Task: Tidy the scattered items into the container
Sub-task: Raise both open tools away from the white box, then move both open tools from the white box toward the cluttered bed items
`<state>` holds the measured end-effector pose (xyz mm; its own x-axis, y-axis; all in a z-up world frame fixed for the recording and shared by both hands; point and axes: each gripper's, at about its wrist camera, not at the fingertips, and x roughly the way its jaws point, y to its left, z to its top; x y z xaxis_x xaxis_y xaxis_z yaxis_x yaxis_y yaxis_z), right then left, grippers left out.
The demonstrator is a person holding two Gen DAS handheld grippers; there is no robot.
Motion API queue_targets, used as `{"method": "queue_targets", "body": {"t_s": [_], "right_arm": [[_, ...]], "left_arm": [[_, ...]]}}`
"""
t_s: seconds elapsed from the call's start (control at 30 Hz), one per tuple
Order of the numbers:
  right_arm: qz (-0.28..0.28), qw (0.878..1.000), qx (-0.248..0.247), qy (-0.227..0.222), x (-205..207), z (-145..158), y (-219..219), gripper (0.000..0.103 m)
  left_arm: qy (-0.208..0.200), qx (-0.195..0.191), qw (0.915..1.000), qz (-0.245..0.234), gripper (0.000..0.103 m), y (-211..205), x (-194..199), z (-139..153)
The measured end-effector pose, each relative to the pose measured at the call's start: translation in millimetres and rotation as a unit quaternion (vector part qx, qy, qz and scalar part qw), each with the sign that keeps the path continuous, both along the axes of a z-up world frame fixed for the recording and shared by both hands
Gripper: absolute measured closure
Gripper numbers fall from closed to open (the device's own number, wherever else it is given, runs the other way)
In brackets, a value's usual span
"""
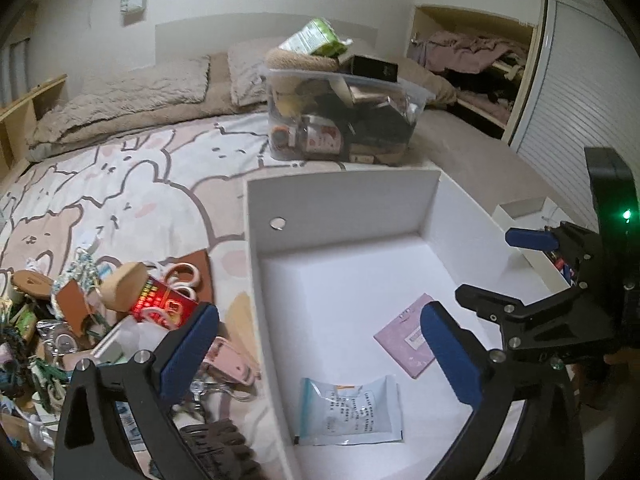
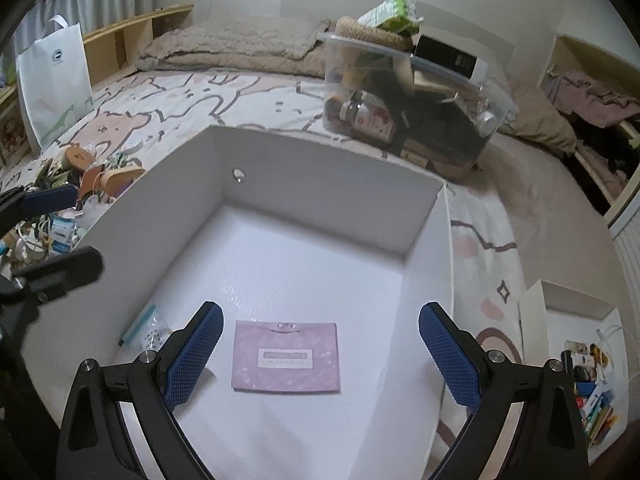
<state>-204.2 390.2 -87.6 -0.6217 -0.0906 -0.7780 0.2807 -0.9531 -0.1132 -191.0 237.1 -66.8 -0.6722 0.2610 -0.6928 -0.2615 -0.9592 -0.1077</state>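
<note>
A white open box (image 1: 249,248) sits on the bed. On its floor lie a clear zip bag (image 1: 350,410) with printed text and a flat pink pouch (image 1: 402,340). My left gripper (image 1: 316,332) hangs open over the box's left wall, with nothing between its blue pads. In the right wrist view the right gripper (image 2: 320,320) stands open above the pink pouch (image 2: 286,356), holding nothing; the zip bag (image 2: 146,330) peeks out by its left finger. Scattered items (image 1: 100,312) are heaped on the bedspread left of the box. Each gripper shows at the edge of the other's view.
A clear plastic bin (image 1: 340,120) crammed with bottles and boxes stands behind the white box. A smaller white box (image 2: 580,340) of small items sits at the right. A white tote bag (image 2: 54,80) leans at the bed's left side. Pillows (image 1: 120,96) lie at the headboard.
</note>
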Motion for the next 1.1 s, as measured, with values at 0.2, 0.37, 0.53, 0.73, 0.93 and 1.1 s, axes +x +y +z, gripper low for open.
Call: {"method": "queue_targets", "body": {"t_s": [0.2,0.37,0.53,0.73,0.93,1.1], "right_arm": [[-0.014,1.000,-0.003,0.017,1.5,4.9,4.5,0.000],[-0.017,1.000,-0.004,0.025,4.7,8.5,6.2,0.000],[-0.015,0.999,-0.012,0.042,6.1,19.6,3.8,0.000],[-0.003,0.997,-0.027,0.073,15.5,40.0,-7.1,0.000],[0.011,0.994,-0.047,0.096,26.7,57.1,-14.1,0.000],[0.023,0.992,-0.044,0.117,33.3,66.9,-20.8,0.000]], "left_arm": [[0.021,0.005,0.9994,0.027,0.000,-23.5,11.7,12.8],[0.035,0.006,0.9981,0.051,0.000,-40.7,24.5,23.1],[0.056,0.004,0.9958,0.073,0.000,-56.4,44.2,38.2],[0.084,-0.013,0.9918,0.095,0.000,-70.4,67.6,57.5],[0.103,-0.011,0.9873,0.121,0.000,-86.4,85.6,70.1],[0.113,-0.016,0.9842,0.136,0.000,-95.6,102.2,75.3]]}}
